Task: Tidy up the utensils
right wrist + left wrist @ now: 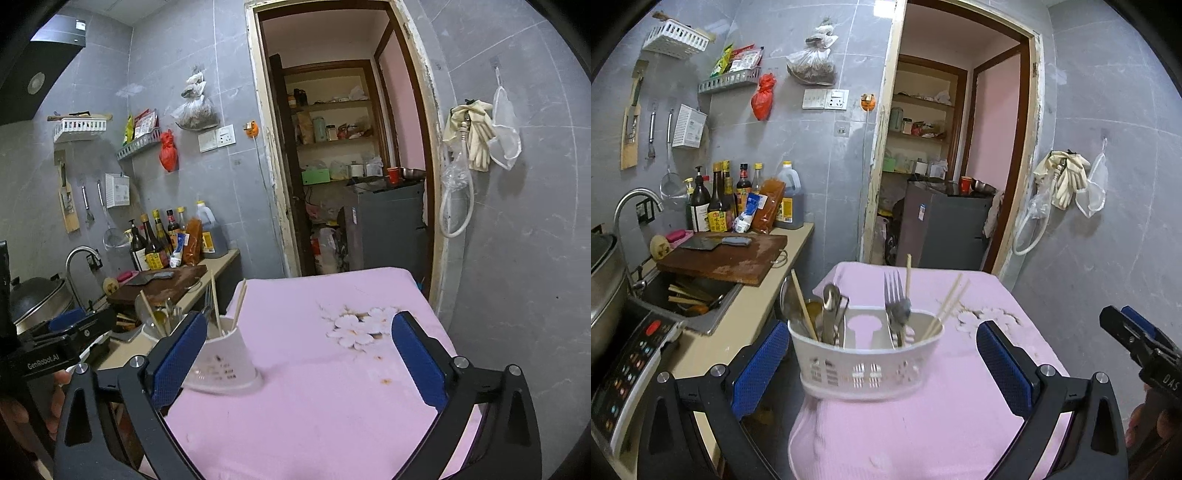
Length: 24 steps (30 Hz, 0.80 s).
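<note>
Your left hand-held gripper [882, 363] stands wide open with nothing pressed between its pads. Straight ahead of it, the white slotted plastic utensil caddy [866, 352] sits on the pink-clothed table [960, 424], its long axis crosswise. Your right hand-held gripper [299, 360], also open and empty, has the caddy off to its left, so the left is nearer.

A pink cloth [923, 424] printed with white blossoms [354, 328] is seen beneath a white slotted plastic caddy [864, 365], in which silver metal forks [894, 295] and pale wooden chopsticks [947, 302] are shown. The pads [759, 365] of both black-framed grippers are covered in dimpled blue. Grey marbled wall tiles [1108, 221] and a reddish-brown wooden chopping board [727, 258] are seen behind.
</note>
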Available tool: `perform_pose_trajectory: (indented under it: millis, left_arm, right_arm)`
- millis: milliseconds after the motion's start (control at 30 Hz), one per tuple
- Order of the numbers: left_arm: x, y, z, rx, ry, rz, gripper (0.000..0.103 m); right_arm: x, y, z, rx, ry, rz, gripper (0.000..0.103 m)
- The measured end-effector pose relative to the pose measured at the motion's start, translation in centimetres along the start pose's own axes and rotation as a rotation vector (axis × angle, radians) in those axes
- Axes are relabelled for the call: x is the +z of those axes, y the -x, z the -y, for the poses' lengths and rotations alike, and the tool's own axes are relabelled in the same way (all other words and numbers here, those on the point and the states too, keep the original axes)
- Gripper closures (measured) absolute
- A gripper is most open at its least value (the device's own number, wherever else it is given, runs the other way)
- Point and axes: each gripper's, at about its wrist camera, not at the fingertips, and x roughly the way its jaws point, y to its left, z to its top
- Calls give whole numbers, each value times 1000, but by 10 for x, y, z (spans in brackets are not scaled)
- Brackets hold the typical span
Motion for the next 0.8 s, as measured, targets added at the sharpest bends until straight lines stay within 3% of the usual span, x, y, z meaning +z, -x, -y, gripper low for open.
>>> perform_pose_trajectory:
  millis: [300, 800]
  left_arm:
    - [-20, 37, 7, -8, 14, -5, 1]
    - [-37, 73, 16, -26, 16, 20, 1]
  right_arm:
    - [-16, 50, 3, 10, 32, 3, 2]
    - [-28, 91, 11, -10, 14, 11, 1]
